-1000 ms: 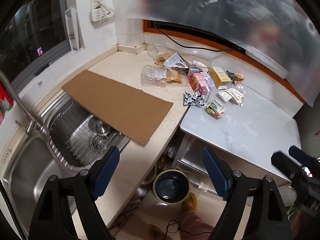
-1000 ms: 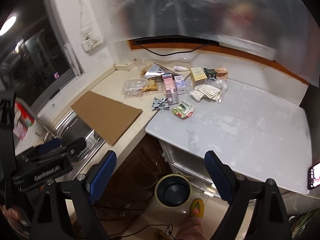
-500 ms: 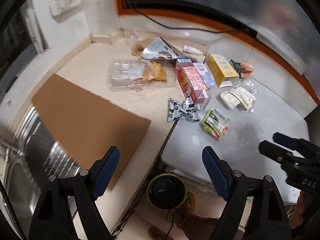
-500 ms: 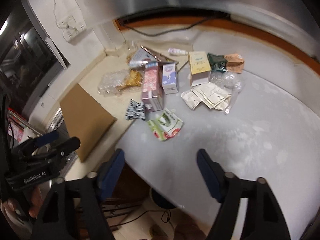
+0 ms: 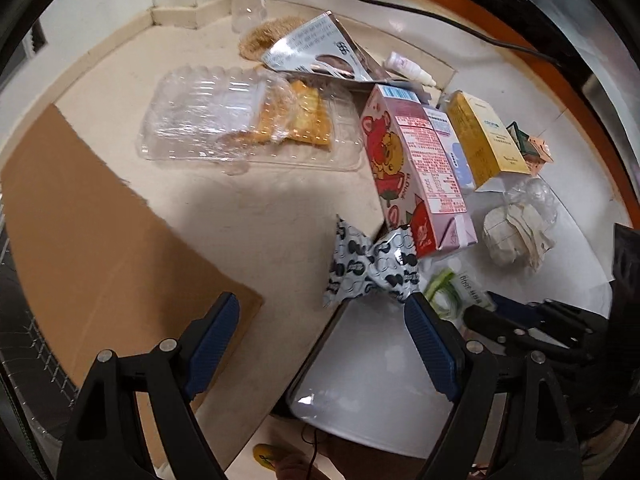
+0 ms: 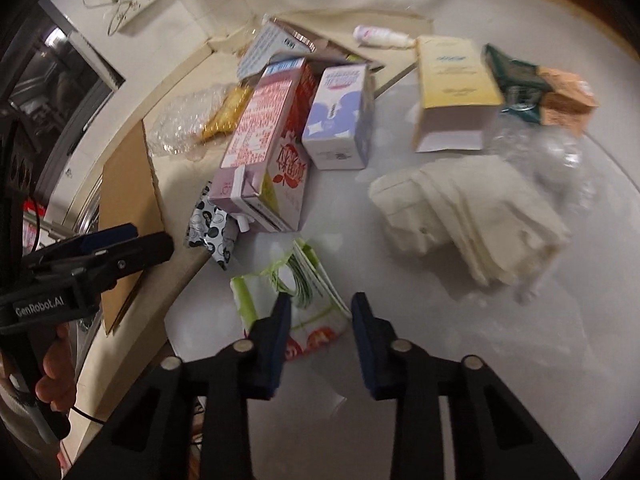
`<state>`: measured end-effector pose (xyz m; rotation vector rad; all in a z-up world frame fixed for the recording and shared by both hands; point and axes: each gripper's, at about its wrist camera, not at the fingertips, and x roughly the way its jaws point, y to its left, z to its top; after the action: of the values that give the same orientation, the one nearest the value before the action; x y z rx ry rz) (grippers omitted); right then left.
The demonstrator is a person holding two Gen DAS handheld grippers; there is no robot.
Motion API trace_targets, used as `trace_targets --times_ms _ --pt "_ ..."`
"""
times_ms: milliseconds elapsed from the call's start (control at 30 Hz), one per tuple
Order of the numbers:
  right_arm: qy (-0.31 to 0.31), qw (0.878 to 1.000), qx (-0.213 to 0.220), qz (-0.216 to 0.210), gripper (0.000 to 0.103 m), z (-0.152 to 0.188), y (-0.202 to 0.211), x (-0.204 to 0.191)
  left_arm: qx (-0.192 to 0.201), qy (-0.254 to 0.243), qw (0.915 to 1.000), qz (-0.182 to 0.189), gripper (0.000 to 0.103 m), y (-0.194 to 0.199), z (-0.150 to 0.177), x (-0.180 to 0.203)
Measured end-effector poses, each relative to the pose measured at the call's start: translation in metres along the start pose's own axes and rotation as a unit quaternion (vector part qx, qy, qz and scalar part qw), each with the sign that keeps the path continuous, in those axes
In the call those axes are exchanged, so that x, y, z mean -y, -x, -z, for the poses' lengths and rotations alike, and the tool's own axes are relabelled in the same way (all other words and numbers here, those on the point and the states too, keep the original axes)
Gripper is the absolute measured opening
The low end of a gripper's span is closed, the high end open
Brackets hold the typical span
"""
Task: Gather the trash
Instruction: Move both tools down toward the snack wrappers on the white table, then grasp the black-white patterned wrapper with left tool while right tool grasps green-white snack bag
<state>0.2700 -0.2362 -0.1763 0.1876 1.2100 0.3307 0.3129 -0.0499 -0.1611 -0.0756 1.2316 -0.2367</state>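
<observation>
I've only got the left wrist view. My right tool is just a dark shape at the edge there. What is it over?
Observer: The right tool straddles the green-and-white wrapper. Its jaws have just been closing with the wrapper between them, and the pads don't look to be pressing it yet.
Operator: What's hidden behind the pink carton?
Observer: A blue-and-white carton lies beside the pink carton, printed face up.
Operator: Does the other camera see my left tool?
Observer: Yes, the left tool shows at the picture's left edge, with a hand wrapped around its handle.
</observation>
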Motion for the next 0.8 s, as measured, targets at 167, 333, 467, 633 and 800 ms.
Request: trace_targets --times_ms 167,333,467,633,800 --pt "0.039 0.999 -0.001 -0.025 0.009 -0.004 0.002 -0.011 -0.010 -0.013 0.9998 0.006 0.083 -0.011 -0.008 0.010" --pt "0.060 0.998 0.011 -0.034 0.004 0.001 0.015 -0.016 -0.028 -0.020 0.9994 0.010 0.083 -0.024 -0.016 0.020" --pt "0.058 0.997 0.008 -0.039 0.004 0.007 0.019 -0.014 -0.044 -0.020 0.9988 0.012 0.083 -0.032 -0.016 0.027" --pt "0.056 0.998 0.007 -0.042 0.004 0.015 0.022 -0.009 -0.070 0.010 0.9975 -0.001 0.083 -0.043 -0.019 0.028" --pt "0.047 0.998 0.004 -0.046 0.004 0.020 0.023 -0.005 -0.057 0.009 0.9983 -0.010 0.076 -0.047 -0.025 0.038"
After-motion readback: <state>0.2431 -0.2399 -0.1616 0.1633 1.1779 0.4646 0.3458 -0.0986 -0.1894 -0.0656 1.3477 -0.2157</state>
